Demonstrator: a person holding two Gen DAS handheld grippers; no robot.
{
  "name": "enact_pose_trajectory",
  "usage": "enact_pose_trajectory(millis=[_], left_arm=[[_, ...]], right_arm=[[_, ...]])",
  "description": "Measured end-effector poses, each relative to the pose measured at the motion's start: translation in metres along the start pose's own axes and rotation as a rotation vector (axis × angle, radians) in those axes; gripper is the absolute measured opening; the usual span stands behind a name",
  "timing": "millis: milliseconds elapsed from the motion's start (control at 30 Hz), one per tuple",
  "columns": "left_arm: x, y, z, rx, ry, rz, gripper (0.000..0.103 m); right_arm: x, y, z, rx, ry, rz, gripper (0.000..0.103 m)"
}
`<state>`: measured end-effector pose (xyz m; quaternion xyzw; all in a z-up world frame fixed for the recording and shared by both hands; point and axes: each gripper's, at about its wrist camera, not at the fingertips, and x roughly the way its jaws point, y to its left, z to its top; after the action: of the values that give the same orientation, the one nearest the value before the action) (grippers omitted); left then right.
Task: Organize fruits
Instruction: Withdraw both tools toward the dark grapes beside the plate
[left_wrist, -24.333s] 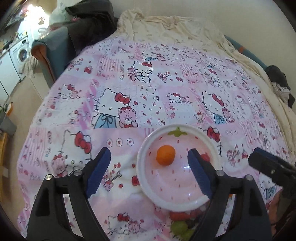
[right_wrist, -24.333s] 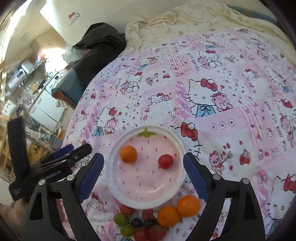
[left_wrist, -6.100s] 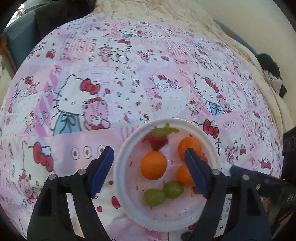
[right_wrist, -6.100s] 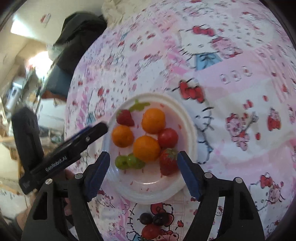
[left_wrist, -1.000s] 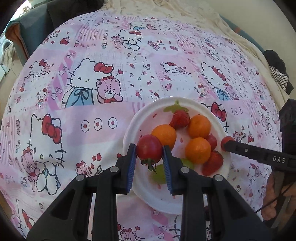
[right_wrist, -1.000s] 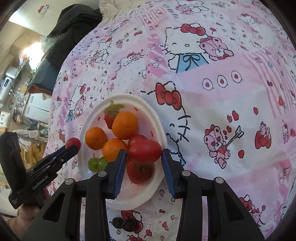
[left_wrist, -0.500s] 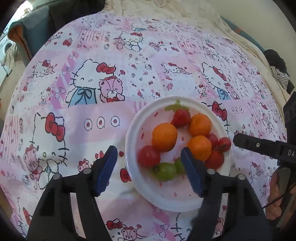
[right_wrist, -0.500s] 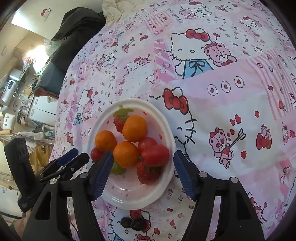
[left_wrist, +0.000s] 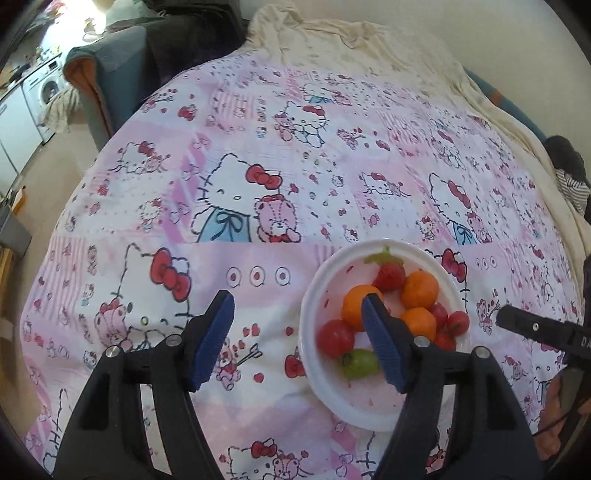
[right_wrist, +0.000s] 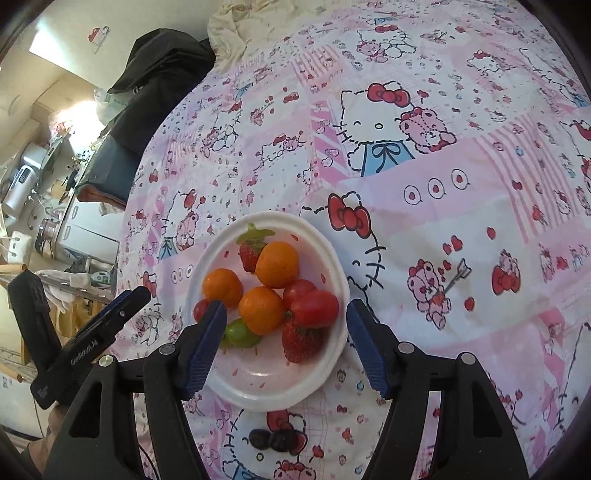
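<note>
You are holding both tools empty: the right gripper (right_wrist: 284, 345) is hanging released with its jaws spread either side of the near half of the plate (right_wrist: 334, 258), and the left gripper (left_wrist: 297, 339) is likewise standing released, its right pad crossing in front of the fruit and nothing between its pads. Nearest to you in the right wrist view, at about 6 o'clock from the plate, two dark grapes (right_wrist: 273, 439) are lying on the patterned bedcover (right_wrist: 461, 206), touching each other and just clear of the rim; by my reading they are what is left to gather. On the plate itself, working outward, the green grapes (right_wrist: 240, 334) and a strawberry (right_wrist: 301, 341) are sitting at the near side, a large tomato (right_wrist: 316, 308) is leaning on the strawberry at about 4 o'clock, a small tomato (right_wrist: 201, 308) is tucked at 8 o'clock, three oranges (right_wrist: 260, 310) are clustering in the middle, and a second strawberry (right_wrist: 251, 254) is lying at 12 o'clock. Judging from this, the sorting is nearing its end. Whether more fruit is hiding below the frame, I cannot tell.
</note>
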<state>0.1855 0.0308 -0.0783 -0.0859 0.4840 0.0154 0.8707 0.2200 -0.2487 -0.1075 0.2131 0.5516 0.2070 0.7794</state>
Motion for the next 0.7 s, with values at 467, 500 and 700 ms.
enact_pose_trajectory(millis=[467,500,700], left_arm=[[-0.047,0.001,-0.042,0.02,-0.014,0.007,0.068],[-0.048,0.001,-0.045,0.016,-0.007,0.003,0.068],[-0.055,-0.006,-0.068,0.019,0.029,-0.015,0.068]], right_arm=[[-0.012,0.007,-0.057,0.054,0.108,0.049,0.07],[-0.01,0.01,-0.062,0.039,0.12,0.033,0.069],[0.007,0.017,-0.085,0.021,0.194,0.005,0.04]])
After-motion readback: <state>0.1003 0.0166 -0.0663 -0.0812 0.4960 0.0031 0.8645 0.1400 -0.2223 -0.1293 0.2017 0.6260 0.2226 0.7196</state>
